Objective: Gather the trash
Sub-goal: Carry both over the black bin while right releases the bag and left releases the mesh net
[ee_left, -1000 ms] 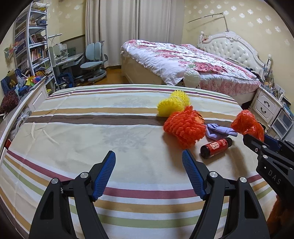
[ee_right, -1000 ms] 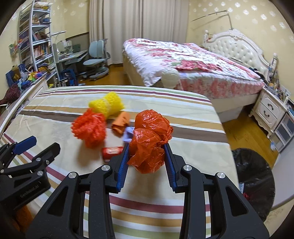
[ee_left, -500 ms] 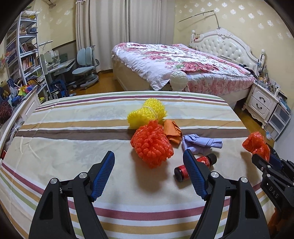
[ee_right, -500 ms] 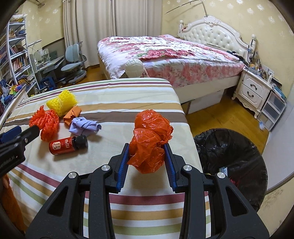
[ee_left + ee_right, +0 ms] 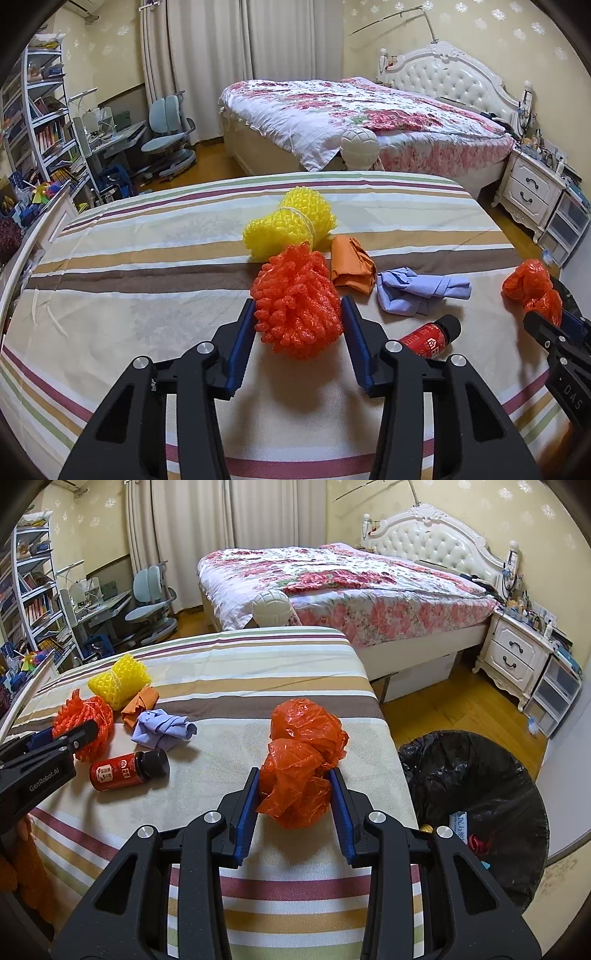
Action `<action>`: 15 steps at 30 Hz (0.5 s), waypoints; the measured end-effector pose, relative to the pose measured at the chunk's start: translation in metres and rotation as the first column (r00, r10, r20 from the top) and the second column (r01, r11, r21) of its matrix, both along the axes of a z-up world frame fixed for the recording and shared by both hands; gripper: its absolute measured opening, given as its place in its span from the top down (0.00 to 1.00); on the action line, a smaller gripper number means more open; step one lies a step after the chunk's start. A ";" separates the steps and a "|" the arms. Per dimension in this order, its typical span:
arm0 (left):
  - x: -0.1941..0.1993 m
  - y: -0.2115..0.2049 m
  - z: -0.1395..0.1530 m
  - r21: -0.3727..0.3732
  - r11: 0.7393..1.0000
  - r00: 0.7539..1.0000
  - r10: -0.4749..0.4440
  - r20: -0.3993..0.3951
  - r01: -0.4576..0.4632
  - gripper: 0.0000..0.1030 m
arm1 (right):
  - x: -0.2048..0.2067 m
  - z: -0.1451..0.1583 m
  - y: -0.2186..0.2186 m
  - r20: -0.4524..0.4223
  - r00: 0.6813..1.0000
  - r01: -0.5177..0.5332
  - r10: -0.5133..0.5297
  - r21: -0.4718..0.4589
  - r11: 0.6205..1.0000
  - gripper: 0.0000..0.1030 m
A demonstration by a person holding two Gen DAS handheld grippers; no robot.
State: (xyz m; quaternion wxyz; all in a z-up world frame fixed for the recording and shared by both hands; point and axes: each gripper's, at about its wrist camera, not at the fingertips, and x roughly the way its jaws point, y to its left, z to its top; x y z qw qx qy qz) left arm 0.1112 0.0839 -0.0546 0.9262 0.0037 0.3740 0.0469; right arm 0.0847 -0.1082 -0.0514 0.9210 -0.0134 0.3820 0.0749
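The left gripper (image 5: 298, 323) has just closed its jaws on the orange foam-net ball (image 5: 297, 300) mid-table, while the right gripper (image 5: 294, 799) clamps the crumpled orange plastic bag (image 5: 301, 764) near the black-lined bin (image 5: 476, 805) on the right, so both pieces look ready to drop.

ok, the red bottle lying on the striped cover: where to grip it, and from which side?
Grip the red bottle across its labelled body, not the black cap. It lies on its side, cap pointing right in the right wrist view, so come from above with the fingers straddling the barrel across its long axis. Both the left gripper and the right gripper look occupied.
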 end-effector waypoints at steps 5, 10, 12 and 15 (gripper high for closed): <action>-0.009 0.004 0.003 -0.024 1.000 1.000 -0.005 0.008 0.006 0.61 | -0.003 0.000 -0.002 0.006 1.000 0.004 -0.004 0.000 1.000 0.65; -0.024 0.005 0.012 -0.043 0.999 0.999 -0.015 0.036 0.016 0.61 | -0.011 0.004 -0.004 0.013 1.000 0.010 -0.010 0.006 1.000 0.65; -0.032 0.004 0.016 -0.053 0.998 0.999 -0.021 0.047 0.023 0.61 | -0.016 0.006 -0.006 0.020 1.000 0.012 -0.012 0.010 1.000 0.65; -0.044 0.000 0.022 -0.067 0.997 0.997 -0.039 0.064 0.043 0.61 | -0.022 0.011 -0.008 0.028 0.999 0.016 -0.016 0.011 1.000 0.65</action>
